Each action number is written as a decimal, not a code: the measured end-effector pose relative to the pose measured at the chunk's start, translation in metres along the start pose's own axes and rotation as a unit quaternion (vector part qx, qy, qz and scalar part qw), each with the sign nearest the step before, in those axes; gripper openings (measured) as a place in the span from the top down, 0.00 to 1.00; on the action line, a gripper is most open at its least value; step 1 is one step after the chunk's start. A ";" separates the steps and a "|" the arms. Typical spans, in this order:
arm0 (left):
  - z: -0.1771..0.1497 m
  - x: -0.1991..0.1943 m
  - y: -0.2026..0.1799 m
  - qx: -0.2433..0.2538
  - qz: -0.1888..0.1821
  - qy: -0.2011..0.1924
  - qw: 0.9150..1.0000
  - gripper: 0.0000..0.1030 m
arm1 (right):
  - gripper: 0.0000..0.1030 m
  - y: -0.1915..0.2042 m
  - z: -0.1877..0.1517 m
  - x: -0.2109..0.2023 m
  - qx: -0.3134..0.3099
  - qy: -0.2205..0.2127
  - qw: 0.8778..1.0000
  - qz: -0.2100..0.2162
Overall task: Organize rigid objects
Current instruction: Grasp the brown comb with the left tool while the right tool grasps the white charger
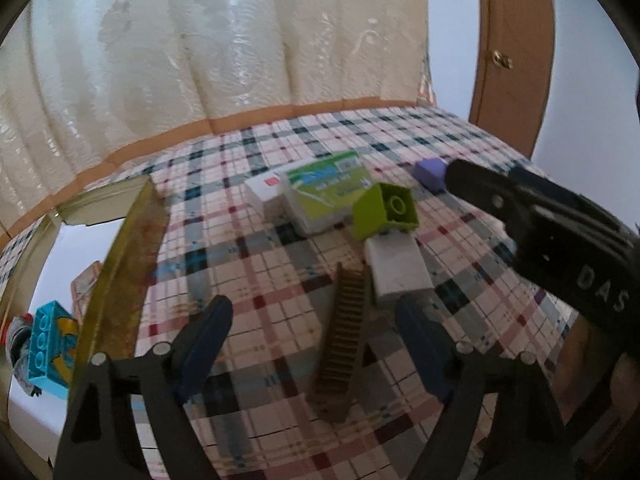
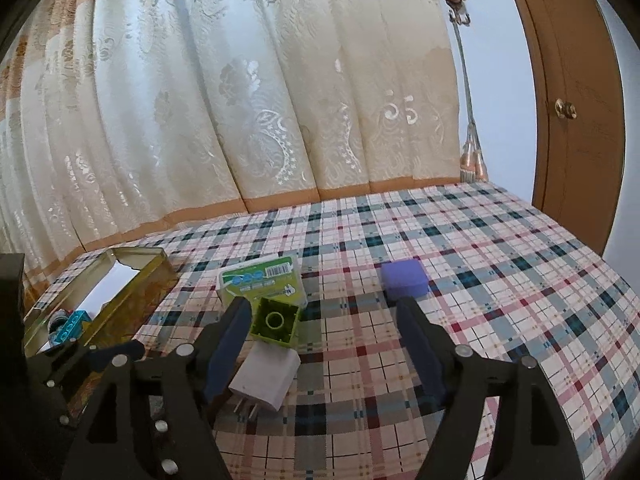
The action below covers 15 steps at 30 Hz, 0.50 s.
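Observation:
In the left wrist view my left gripper [image 1: 312, 308] stands open over the plaid cloth, with a brown toothed strip [image 1: 344, 340] lying loose between its fingers. Just beyond are a white plug adapter [image 1: 398, 272], a lime-green brick [image 1: 386, 210], a green-and-white box [image 1: 324, 192] and a purple cube [image 1: 430, 172]. My right gripper [image 2: 322, 304] is open. The green brick [image 2: 276, 322] and the plug adapter [image 2: 266, 376] sit by its left finger, and the purple cube [image 2: 404, 278] lies just past its right fingertip. No pad presses on anything.
A golden tin box [image 1: 120, 260] stands open at the left, holding a blue brick [image 1: 44, 344] and other toys. A small white box [image 1: 264, 192] lies beside the green-and-white one. A curtain hangs behind the table, and a wooden door [image 2: 576, 120] is at the right.

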<state>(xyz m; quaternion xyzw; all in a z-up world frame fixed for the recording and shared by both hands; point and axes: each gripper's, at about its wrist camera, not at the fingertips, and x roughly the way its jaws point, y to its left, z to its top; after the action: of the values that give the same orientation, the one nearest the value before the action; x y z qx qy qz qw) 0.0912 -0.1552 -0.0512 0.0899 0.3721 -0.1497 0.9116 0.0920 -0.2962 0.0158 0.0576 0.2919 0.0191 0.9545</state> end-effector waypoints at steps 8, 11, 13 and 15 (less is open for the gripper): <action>-0.001 0.021 0.006 -0.012 -0.043 0.054 0.998 0.62 | 0.23 -0.004 0.000 0.009 0.009 0.024 1.000 -0.008; -0.002 0.019 0.011 -0.020 -0.049 0.046 0.998 0.77 | 0.23 -0.003 -0.001 0.014 0.009 0.037 0.999 -0.010; -0.002 0.016 0.018 -0.034 -0.053 0.038 0.997 0.77 | 0.23 -0.002 -0.001 0.016 0.006 0.042 0.999 -0.011; -0.002 0.010 0.024 -0.044 -0.032 0.022 0.998 0.77 | 0.23 0.000 -0.001 0.016 -0.001 0.042 0.999 -0.008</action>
<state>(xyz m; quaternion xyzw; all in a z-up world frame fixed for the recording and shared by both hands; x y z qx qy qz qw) 0.1047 -0.1341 -0.0585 0.0405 0.4008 -0.1601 0.9012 0.1050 -0.2950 0.0061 0.0535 0.3324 0.0142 0.9415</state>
